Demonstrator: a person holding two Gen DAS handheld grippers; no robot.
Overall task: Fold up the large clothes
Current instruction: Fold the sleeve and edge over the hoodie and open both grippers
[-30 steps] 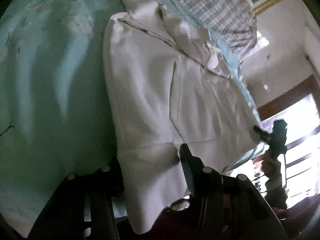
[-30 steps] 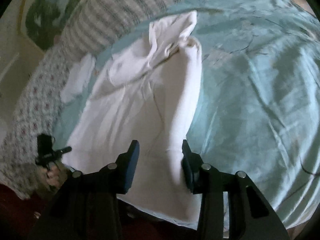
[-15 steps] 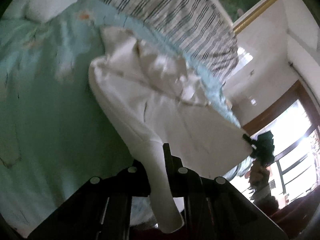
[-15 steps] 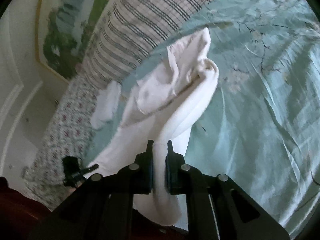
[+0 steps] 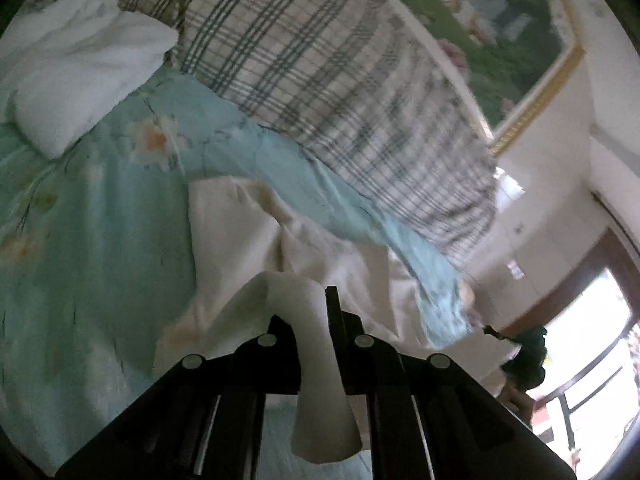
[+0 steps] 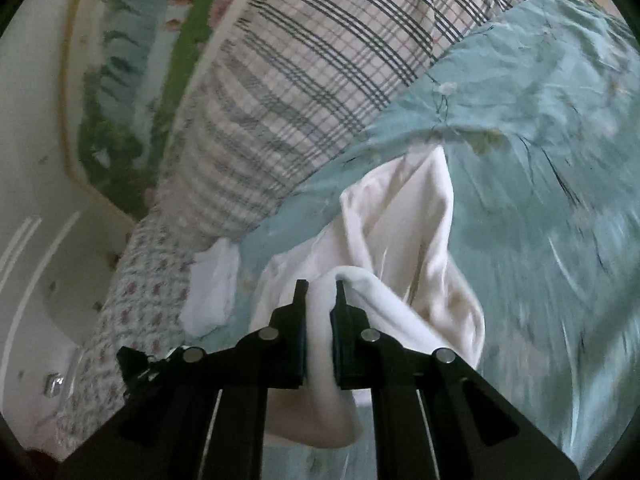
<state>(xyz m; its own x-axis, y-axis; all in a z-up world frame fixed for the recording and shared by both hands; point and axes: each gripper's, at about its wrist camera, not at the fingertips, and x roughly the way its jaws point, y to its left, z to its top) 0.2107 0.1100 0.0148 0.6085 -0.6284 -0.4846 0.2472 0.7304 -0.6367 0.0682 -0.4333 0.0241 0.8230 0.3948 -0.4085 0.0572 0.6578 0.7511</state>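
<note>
A large white garment (image 5: pixel 248 240) lies on a light blue floral bedsheet (image 5: pixel 92 216). My left gripper (image 5: pixel 310 312) is shut on a bottom corner of the garment, and cloth hangs down between its fingers. My right gripper (image 6: pixel 321 292) is shut on the other bottom corner of the white garment (image 6: pixel 404 232). Both held corners are lifted above the bed and carried toward the garment's collar end, so the cloth arches over itself. The right gripper also shows in the left wrist view (image 5: pixel 520 352), at the far right.
A plaid pillow (image 5: pixel 332 80) lies across the head of the bed behind the garment. A white folded cloth (image 5: pixel 80 76) lies at the left on the sheet (image 6: pixel 540 160). A smaller white cloth (image 6: pixel 212 288) lies by a floral quilt (image 6: pixel 132 304). A framed painting (image 5: pixel 500 20) hangs above.
Both grippers closed on the garment's bottom corners, then lifted them and carried them forward toward the collar and the pillow. The garment went from flat to doubled over.
</note>
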